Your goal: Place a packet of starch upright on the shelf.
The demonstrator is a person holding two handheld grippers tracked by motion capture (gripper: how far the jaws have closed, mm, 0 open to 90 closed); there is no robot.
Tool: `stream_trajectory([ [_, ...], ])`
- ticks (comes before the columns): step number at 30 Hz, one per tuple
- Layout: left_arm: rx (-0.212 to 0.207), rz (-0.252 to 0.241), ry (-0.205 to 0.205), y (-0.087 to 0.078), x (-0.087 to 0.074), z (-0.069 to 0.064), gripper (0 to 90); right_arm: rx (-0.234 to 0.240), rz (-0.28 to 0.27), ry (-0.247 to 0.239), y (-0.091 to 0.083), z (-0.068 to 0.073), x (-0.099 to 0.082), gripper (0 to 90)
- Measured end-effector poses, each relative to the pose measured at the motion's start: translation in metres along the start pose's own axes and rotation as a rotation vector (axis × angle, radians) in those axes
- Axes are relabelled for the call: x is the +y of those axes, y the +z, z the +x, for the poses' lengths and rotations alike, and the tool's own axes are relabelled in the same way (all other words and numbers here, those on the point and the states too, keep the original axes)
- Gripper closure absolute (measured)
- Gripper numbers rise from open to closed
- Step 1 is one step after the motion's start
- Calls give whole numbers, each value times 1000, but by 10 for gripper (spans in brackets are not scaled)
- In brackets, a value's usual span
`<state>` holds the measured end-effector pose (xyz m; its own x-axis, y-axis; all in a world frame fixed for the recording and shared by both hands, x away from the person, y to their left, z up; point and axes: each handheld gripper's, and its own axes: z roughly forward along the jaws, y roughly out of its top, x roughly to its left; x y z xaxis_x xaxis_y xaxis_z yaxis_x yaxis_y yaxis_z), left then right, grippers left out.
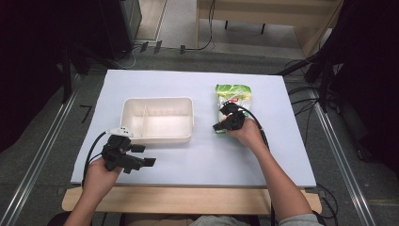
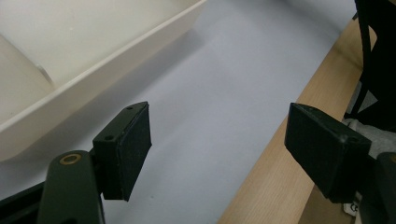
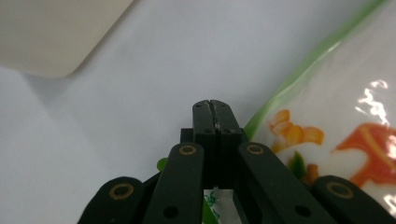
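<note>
Right gripper (image 1: 225,123) is seen closed at the near edge of the snack bag (image 1: 234,100), apparently pinching its corner; nothing has been lifted yet, and the white tray (image 1: 157,135) is judged empty. Left gripper (image 1: 141,157) is held open over the bare tabletop (image 1: 197,160), just in front of the tray. From the right gripper view, the jaws are shown pressed together beside the bag's green border, while the tray's inner divider is made out from the high view.

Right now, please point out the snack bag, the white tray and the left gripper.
snack bag (image 1: 234,90): high view, upper printed face.
white tray (image 1: 158,137): high view, near wall.
left gripper (image 2: 219,140): left gripper view, midway between its fingers.
</note>
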<state>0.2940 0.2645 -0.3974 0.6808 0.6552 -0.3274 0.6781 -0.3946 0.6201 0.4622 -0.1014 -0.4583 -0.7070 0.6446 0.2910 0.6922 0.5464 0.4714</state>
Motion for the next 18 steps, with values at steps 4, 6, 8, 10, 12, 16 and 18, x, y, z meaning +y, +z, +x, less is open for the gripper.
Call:
stream_trajectory([
  [4, -3, -6, -5, 0, 0, 0, 237, 4, -19, -7, -3, 2, -10, 900],
  [6, -6, -10, -6, 0, 1, 1, 237, 16, -25, 21, -4, 1, -9, 900],
  [8, -6, -9, -5, 1, 1, 1, 237, 14, -28, 35, -5, 1, -8, 862],
  [10, 0, -5, -2, 1, 1, 0, 237, 13, -42, 38, -11, 2, -5, 819],
  [12, 3, -2, -1, 2, 1, 0, 237, -4, -55, 27, -16, 3, -2, 779],
  [16, 7, 7, -2, 3, 1, 0, 237, 45, -101, 50, -31, 1, 0, 668],
  [18, 8, 11, 3, 3, 2, 0, 236, 51, -137, 53, -38, 0, -1, 615],
])
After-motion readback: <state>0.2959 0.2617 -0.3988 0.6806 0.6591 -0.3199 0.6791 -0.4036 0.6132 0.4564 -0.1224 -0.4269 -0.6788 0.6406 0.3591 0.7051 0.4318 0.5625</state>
